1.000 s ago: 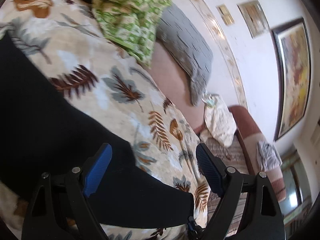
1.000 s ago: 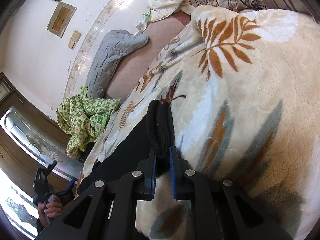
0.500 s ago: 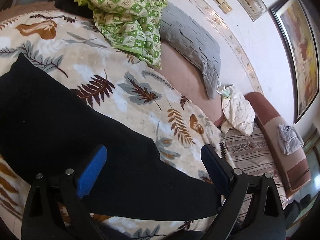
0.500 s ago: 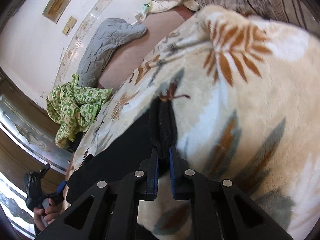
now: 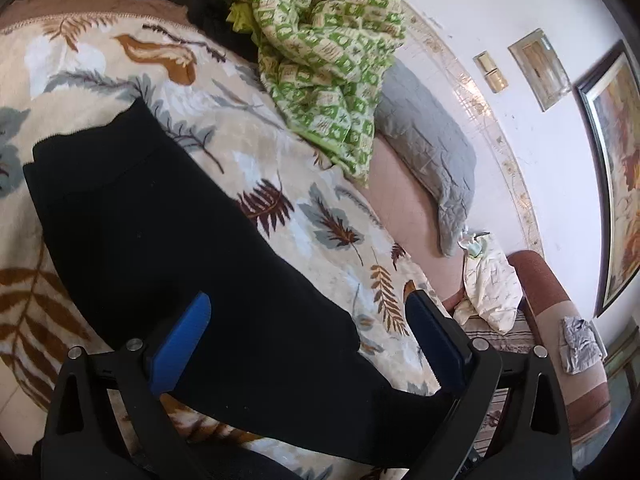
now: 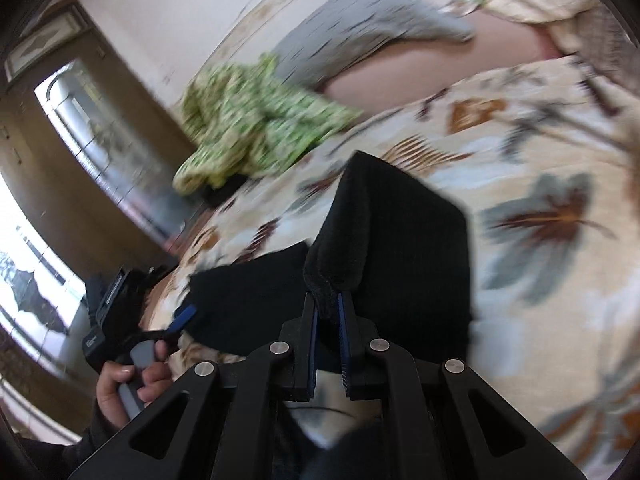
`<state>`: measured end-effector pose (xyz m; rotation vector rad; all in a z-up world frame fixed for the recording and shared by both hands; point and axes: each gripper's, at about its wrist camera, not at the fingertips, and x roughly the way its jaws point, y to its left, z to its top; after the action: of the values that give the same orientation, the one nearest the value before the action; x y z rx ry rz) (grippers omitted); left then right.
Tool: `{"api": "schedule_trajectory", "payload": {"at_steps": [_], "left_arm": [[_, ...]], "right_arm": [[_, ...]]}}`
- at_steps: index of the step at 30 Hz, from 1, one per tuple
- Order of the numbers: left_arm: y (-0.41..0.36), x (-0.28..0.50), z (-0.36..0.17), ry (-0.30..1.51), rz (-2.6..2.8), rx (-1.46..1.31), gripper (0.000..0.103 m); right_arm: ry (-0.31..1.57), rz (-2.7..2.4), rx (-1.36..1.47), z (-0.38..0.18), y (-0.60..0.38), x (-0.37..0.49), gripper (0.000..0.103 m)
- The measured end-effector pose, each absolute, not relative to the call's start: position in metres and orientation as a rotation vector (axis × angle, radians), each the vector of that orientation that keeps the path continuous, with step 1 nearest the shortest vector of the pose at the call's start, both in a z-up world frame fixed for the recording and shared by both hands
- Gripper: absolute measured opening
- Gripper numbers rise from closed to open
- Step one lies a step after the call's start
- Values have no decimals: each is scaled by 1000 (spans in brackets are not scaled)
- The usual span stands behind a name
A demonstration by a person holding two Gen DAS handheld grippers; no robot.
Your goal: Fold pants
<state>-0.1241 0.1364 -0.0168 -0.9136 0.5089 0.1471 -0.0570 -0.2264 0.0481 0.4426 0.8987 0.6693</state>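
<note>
Black pants (image 5: 160, 220) lie flat across a leaf-print blanket (image 5: 280, 152). My left gripper (image 5: 308, 300) hovers over one leg; its jaws are opening wide, with the cloth lying below and between the blue pads, not pinched. My right gripper (image 6: 325, 300) is shut on a bunched end of the black pants (image 6: 400, 240), lifted off the blanket (image 6: 540, 140) so the fabric hangs in a fold. In the blurred right wrist view, a hand (image 6: 128, 380) holds the left gripper (image 6: 176, 320) at the pants' far end.
A green patterned cloth (image 5: 320, 60) is piled at the blanket's far edge, beside a grey quilted pillow (image 5: 432, 152). A white cloth (image 5: 488, 284) and a brown sofa arm (image 5: 560, 320) are at the right. A doorway (image 6: 80, 120) stands behind.
The right gripper has risen and rolled, lifting the pants end off the blanket toward the left gripper. The left gripper's jaws spread wider and it shifted, showing more of the pants.
</note>
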Motion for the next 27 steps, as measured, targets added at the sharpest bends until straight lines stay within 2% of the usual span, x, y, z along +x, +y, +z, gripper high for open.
{"api": "schedule_trajectory", "payload": {"at_steps": [9,15,18,21,25,27], "left_arm": [[143,-124,-22,510,125,-974,98],[139,-123,-20,511,115,-958,98],[135,-121,-17,515,107,-931,98],[129,-115,-12,532,78,-888,98],[108,-87,12,626,-126,-730,99],[85,-71,28,668,-289,-545,99]], "right_arm": [[1049,883,290,47,-112,-34,8],[1171,854,165,9,-69,-28,9],[1233,874,234,-8,-73,-23,16],[1240,938,355,-2,-89,-21,43],[1139,946,286,31,-141,-30,49],[1015,862,55,47,-174,-34,52]]}}
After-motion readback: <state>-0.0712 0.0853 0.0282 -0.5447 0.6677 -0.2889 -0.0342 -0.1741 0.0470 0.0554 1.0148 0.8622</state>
